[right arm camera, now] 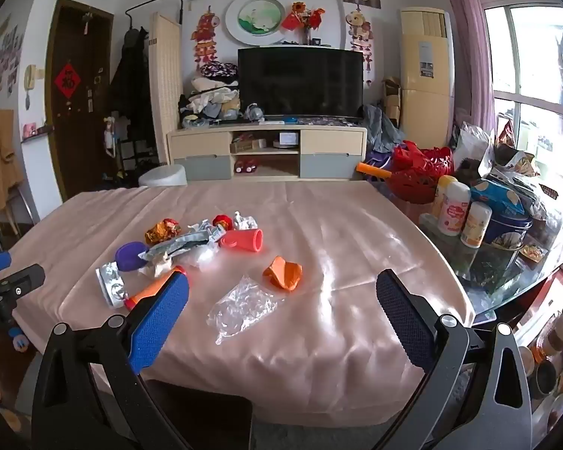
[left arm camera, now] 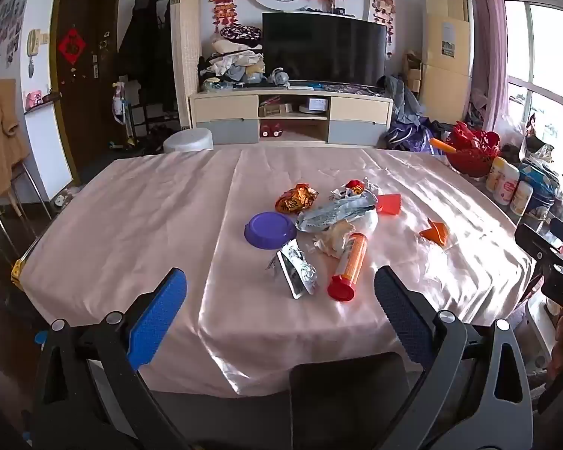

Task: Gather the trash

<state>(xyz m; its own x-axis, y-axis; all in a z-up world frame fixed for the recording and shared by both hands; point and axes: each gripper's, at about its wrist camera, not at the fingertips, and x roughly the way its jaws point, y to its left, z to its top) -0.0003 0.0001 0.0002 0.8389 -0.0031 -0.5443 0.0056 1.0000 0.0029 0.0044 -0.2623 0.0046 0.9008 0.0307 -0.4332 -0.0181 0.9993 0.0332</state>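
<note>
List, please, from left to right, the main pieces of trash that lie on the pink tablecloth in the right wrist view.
Silver foil wrapper → purple lid → gold and red crumpled wrapper → clear plastic bag → orange crumpled piece.

Daylight came from the window (right arm camera: 525, 86) on the right, blown out white. It threw glare patches on the shiny cloth of the tabletop (right arm camera: 337, 232) nearest it. The far side by the door (left arm camera: 86, 75) stayed dim. Fisheye bending curved both views' edges, with dark corners.
</note>
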